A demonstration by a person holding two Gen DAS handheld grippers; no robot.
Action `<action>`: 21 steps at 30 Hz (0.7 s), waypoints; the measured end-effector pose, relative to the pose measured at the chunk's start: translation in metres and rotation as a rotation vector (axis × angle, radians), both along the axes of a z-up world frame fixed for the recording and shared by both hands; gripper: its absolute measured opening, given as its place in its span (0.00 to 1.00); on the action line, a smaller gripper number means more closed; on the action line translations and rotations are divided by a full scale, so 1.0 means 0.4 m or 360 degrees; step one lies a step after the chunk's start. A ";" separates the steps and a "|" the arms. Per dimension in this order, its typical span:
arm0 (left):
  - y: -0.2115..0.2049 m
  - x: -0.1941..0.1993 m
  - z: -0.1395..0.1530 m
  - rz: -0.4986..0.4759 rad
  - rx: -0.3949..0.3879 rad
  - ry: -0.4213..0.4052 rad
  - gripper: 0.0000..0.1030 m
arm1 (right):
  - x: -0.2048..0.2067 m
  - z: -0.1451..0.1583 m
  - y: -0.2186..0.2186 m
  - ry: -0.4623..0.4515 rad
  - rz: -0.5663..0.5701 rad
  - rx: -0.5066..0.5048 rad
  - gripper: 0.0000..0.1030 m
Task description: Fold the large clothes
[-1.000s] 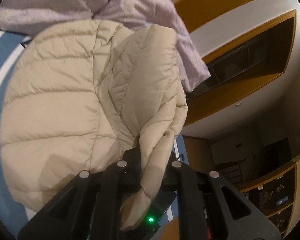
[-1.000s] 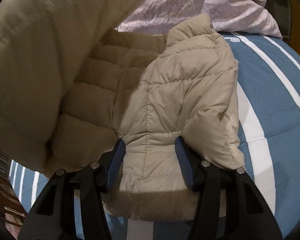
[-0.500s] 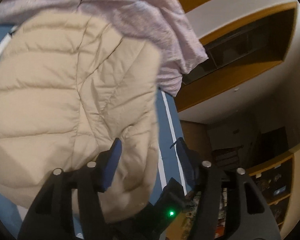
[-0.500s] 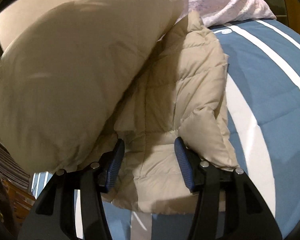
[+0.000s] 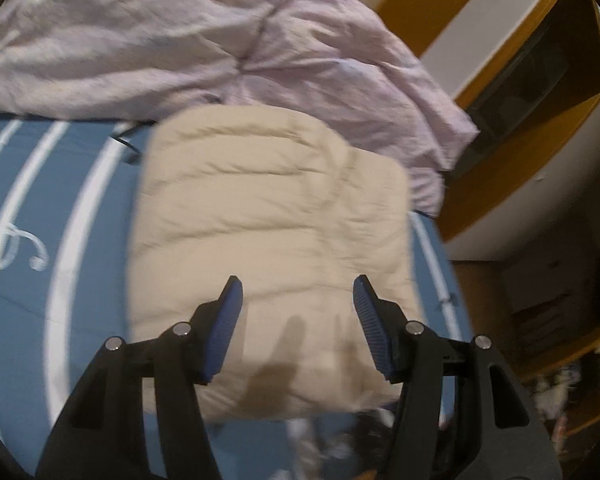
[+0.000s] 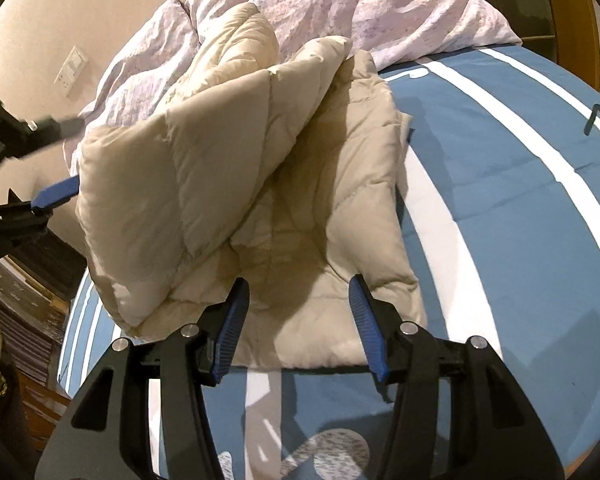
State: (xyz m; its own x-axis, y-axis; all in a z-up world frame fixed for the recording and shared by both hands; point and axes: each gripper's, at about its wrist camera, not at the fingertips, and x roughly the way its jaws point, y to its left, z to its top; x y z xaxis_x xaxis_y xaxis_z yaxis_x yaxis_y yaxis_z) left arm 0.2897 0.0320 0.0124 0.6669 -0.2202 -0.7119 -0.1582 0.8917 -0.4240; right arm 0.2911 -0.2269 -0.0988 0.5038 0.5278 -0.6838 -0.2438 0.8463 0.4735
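Observation:
A beige quilted puffer jacket (image 5: 272, 232) lies folded on the blue bed cover with white stripes (image 5: 60, 240). My left gripper (image 5: 296, 300) is open and empty, hovering just above the jacket's near edge. In the right wrist view the jacket (image 6: 260, 184) has one side folded over the other, the upper flap still puffed up. My right gripper (image 6: 298, 300) is open and empty, above the jacket's near hem. The left gripper (image 6: 56, 164) shows at the far left of that view, beside the flap.
A crumpled lilac duvet (image 5: 180, 40) lies at the head of the bed, behind the jacket; it also shows in the right wrist view (image 6: 360, 8). Wooden shelving (image 5: 540, 80) stands to the right of the bed. A wall switch (image 6: 71, 70) is on the beige wall.
My left gripper was shut on the jacket's edge, carried it across, opened and let it drop. It has pulled back. The flap now lies over the jacket. My right gripper stayed open.

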 end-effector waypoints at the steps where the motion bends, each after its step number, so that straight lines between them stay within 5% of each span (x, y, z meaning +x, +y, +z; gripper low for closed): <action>1: 0.005 0.004 -0.004 0.0014 0.0033 0.0001 0.56 | 0.002 -0.005 -0.001 0.0002 -0.0001 -0.0002 0.52; 5: 0.027 0.017 -0.050 0.0078 0.0172 0.0037 0.56 | 0.003 -0.019 0.002 0.0010 0.0000 -0.0016 0.52; 21: -0.057 0.062 -0.203 -0.0068 0.0059 0.0113 0.56 | 0.003 -0.041 0.001 -0.0016 0.0022 -0.0032 0.52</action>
State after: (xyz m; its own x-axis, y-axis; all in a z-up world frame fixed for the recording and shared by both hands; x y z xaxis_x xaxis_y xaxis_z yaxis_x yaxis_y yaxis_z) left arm 0.3144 0.0093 -0.0687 0.6050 -0.2200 -0.7652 -0.1480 0.9132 -0.3796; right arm 0.2923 -0.2265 -0.1151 0.5037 0.5209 -0.6892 -0.2601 0.8522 0.4540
